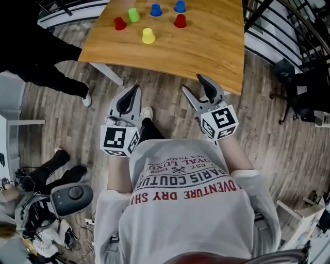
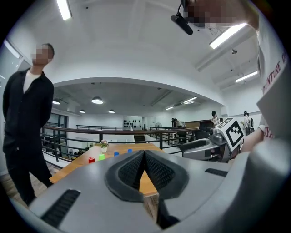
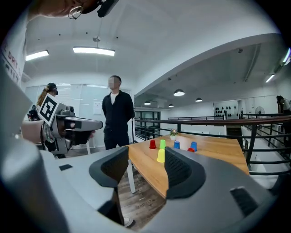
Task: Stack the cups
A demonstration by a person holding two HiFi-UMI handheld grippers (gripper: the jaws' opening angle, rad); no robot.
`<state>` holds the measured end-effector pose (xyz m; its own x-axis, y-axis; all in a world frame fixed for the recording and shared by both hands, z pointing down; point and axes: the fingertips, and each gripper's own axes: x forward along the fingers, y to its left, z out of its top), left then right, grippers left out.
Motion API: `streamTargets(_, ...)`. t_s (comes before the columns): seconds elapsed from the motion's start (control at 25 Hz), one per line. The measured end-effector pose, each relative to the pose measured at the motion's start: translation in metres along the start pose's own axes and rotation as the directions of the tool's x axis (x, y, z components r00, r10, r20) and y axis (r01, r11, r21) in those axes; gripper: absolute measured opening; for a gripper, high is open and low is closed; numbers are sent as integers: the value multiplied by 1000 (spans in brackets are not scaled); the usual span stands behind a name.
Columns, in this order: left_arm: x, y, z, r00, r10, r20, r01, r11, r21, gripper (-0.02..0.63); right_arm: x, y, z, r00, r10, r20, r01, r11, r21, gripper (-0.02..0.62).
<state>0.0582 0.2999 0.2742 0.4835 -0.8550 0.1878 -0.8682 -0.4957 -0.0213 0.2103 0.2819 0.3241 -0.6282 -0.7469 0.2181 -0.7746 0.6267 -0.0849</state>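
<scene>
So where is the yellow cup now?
In the head view, the yellow cup stands on the wooden table, between the left red cup and the right red cup, slightly nearer the camera.

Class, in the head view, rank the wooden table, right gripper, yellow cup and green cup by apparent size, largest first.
1. The wooden table.
2. The right gripper, though it sits nearer the camera.
3. The yellow cup and green cup: about alike, so unranked.

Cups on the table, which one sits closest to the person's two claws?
The yellow cup: the only yellow one, standing by itself closest to the near edge of the table.
</scene>
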Motion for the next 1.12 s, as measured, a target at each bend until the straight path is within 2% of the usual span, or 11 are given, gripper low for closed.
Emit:
streamTargets(0.2,31,84,-14,997,-75,9,75,997,-8,15,83,16,4,999,-41,-30,40,999,-6,245)
streamTargets(0.4,94,191,-18,988,-155,-7,155,988,-14,15,199,7,18,992,-88,-85,92,995,35,245)
streamTargets(0.6,137,252,-16,983,-182,-22,181,983,-16,15,275,-4,31,988,-85,-131,92,995,46,245)
streamTargets(0.88,182,301,-35,984,-166,-59,161,984,-82,15,352,-18,32,963,20,-269,-14,1000,25,245)
streamTargets(1.0,196,317,-40,988,-137,-74,131,988,-88,15,387,-22,30,934,94,-345,-97,995,7,245)
streamTargets(1.12,201,332,-46,992,-96,-85,88,992,-93,15,421,-21,23,893,163,-420,-185,983,-13,252)
